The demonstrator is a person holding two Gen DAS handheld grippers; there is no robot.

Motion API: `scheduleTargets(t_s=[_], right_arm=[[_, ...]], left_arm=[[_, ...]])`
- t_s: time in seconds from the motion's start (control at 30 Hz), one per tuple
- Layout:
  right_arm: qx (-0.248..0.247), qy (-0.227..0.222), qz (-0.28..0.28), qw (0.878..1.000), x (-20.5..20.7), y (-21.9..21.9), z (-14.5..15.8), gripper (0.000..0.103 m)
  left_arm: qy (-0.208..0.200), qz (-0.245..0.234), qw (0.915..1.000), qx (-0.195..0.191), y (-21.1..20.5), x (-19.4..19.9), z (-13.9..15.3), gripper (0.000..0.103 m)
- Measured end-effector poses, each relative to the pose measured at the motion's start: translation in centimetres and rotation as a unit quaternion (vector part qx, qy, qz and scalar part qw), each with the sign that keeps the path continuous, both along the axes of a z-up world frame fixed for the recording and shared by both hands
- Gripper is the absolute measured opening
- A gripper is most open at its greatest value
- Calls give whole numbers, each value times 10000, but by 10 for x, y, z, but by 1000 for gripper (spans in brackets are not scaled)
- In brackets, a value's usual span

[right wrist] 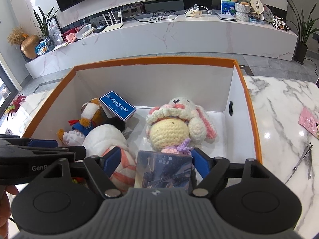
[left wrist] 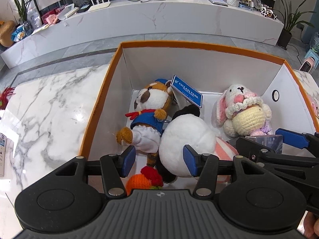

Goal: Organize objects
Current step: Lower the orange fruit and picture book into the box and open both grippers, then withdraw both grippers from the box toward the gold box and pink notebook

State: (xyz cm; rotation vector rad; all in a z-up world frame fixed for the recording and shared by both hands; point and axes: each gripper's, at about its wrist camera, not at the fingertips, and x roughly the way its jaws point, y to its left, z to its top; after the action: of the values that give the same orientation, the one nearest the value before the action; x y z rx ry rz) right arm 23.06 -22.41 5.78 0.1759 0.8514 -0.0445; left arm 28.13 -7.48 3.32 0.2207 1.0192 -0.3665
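An orange box (left wrist: 199, 45) with a white inside holds several soft toys: a brown-and-white dog in blue (left wrist: 149, 111), a white panda-like plush (left wrist: 185, 137), a crocheted rabbit (left wrist: 245, 113) and a small orange crocheted toy (left wrist: 139, 181). My left gripper (left wrist: 159, 159) is open and empty over the box's near side, above the white plush. My right gripper (right wrist: 157, 161) is shut on a dark glossy card pack (right wrist: 163, 169) and holds it just in front of the rabbit (right wrist: 175, 123) inside the box (right wrist: 155, 61). A blue Ocean Park tag (right wrist: 117, 105) lies on the dog.
The box stands on a white marble table (left wrist: 49, 103). Metal tweezers (right wrist: 301, 161) and a pink card (right wrist: 309, 121) lie on the table right of the box. A long marble TV bench (right wrist: 169, 31) with clutter stands beyond.
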Motion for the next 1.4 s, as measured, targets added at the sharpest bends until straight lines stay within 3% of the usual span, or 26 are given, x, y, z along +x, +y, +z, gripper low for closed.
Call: scheduleTargets(t_s=[0.43, 0.93, 1.4], right_arm=[[14, -110, 66, 9999, -7, 0, 10, 80], [-146, -468, 149, 9987, -36, 11, 45, 84], [-268, -743, 519, 9955, -99, 32, 87, 89]], left_arm=[[-337, -1, 9994, -58, 2, -8, 18, 62], [-609, -32, 9981, -131, 15, -34, 46, 62], [-741, -149, 9964, -375, 54, -85, 80, 62]])
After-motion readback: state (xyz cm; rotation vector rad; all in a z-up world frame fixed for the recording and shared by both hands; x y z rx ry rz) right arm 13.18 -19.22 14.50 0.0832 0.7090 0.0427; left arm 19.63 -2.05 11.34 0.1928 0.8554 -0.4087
